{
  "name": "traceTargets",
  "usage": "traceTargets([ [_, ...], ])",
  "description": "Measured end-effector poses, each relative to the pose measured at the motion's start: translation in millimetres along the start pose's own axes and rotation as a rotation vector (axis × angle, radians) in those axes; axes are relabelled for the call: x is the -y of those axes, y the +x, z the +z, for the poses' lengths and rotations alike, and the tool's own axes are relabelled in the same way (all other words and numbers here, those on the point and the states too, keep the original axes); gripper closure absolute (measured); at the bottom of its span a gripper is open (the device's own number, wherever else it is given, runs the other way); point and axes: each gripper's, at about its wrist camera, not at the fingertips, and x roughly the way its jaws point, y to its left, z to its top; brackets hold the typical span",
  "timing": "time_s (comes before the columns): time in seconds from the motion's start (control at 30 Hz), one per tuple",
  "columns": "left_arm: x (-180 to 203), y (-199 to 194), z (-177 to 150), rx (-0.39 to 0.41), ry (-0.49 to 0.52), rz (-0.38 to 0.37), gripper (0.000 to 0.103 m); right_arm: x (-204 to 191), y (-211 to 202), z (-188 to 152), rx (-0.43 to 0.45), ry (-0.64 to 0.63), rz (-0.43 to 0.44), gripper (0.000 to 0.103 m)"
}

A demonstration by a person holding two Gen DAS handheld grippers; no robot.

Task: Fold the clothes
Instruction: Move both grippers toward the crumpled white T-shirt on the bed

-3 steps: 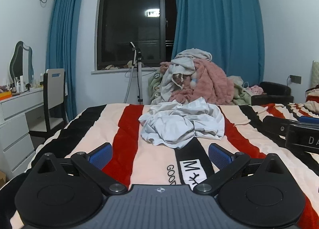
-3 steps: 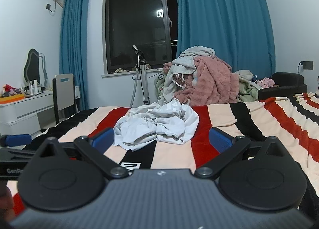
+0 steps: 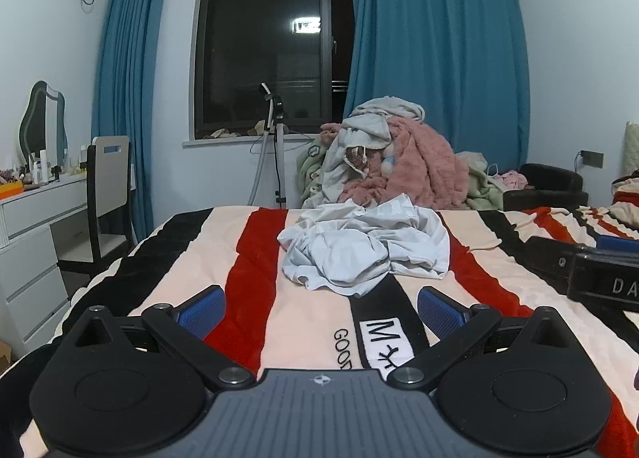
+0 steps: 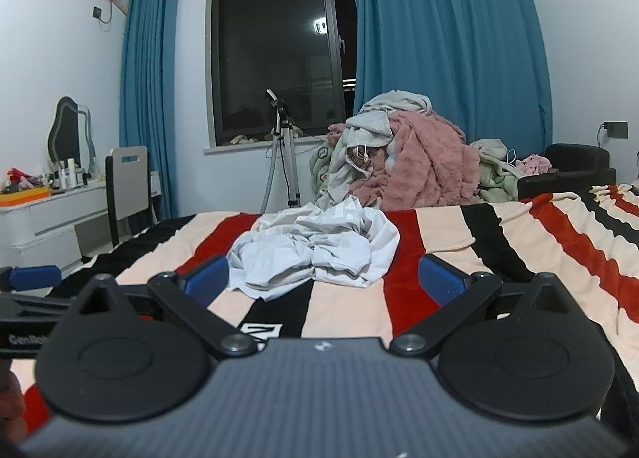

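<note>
Shirt – crumpled mid-bed, unchanged, folding unstarted; left gripper and right gripper near it, both spread wide, empty.

The striped red, black and cream fleece blanket is showing the black letters "GOO", cut off, beside a white patch with "M". The black right gripper's arm is showing "DA"; the left gripper's black arm is reading "GenRo", cut off.
</note>
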Motion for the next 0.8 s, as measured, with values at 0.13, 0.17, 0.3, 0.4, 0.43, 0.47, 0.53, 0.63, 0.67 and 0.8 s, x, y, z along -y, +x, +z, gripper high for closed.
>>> traceTargets([
  [0.13,-0.8,4.2,4.2,-0.021,-0.016,0.004,0.000,0.1,-4.8,0.9,-0.017,0.008,-0.006,0.000],
  [0.17,-1.5,6.1,5.1,-0.025,-0.020,0.002,0.000,-0.6,-3.4,0.7,-0.025,0.006,-0.007,0.000],
  [0.3,-6.3,5.9,2.7,-0.009,-0.034,-0.009,0.000,1.6,2.4,-0.9,-0.040,0.014,-0.005,0.000],
  [0.4,-5.2,2.2,0.6,0.003,-0.028,-0.011,0.000,2.6,1.7,-2.5,-0.035,0.013,-0.010,0.000],
  [0.43,-4.8,1.9,0.2,0.005,-0.025,-0.010,0.000,2.5,1.7,-2.4,-0.034,0.012,-0.011,0.000],
  [0.47,-4.6,1.9,0.1,0.006,-0.024,-0.011,0.000,2.4,1.7,-2.1,-0.035,0.012,-0.012,0.000],
  [0.53,-4.6,2.5,0.3,0.004,-0.025,-0.012,0.000,2.2,1.5,-1.7,-0.034,0.011,-0.013,0.000],
  [0.63,-5.0,4.2,0.7,0.000,-0.028,-0.014,0.000,2.0,2.0,-1.6,-0.036,0.010,-0.015,0.000],
  [0.67,-5.3,4.1,0.5,0.001,-0.029,-0.016,0.000,1.8,2.4,-1.5,-0.039,0.009,-0.016,0.000],
  [0.8,-5.6,3.4,0.1,0.005,-0.031,-0.019,0.000,2.2,4.4,-1.8,-0.052,0.011,-0.027,0.000],
])
